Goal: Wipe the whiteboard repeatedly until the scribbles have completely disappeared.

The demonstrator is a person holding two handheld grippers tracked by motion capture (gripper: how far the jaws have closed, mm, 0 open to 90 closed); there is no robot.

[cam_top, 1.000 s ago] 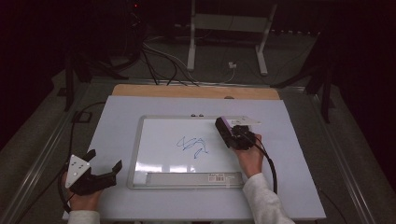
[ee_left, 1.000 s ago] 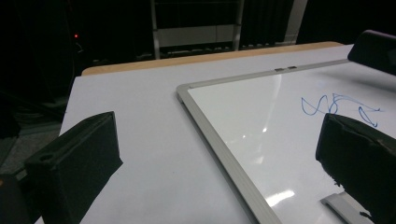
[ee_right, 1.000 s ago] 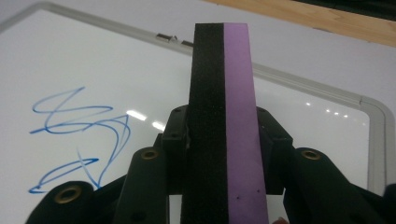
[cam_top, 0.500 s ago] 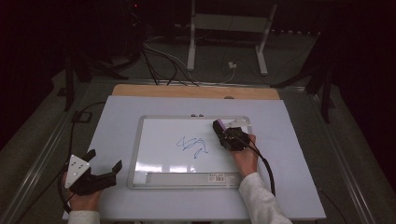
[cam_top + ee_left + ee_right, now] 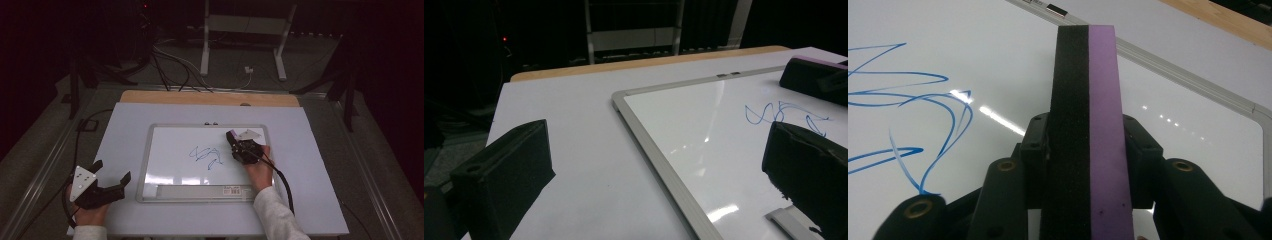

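A white whiteboard (image 5: 170, 165) with a metal frame lies on the table, and a blue scribble (image 5: 206, 155) sits near its middle. My right gripper (image 5: 236, 143) is over the board's right part, just right of the scribble. It is shut on a black-and-purple eraser (image 5: 1088, 90), which stands on edge between the jaws and points away over the board (image 5: 998, 55), with the scribble (image 5: 923, 95) to its left. My left gripper (image 5: 111, 175) rests open at the table's front left, off the board. Between its jaws I see the board's frame (image 5: 649, 135), the scribble (image 5: 784, 112) and the eraser (image 5: 811, 75) farther off.
The board lies on a pale mat (image 5: 125, 130) over a wooden tabletop (image 5: 200, 97). A tray strip (image 5: 200, 191) runs along the board's near edge. Cables (image 5: 170, 60) and a metal stand (image 5: 245, 25) are on the floor behind the table.
My right gripper has slid a little to the left across the board with the eraser, closer to the scribble. The left gripper has stayed put.
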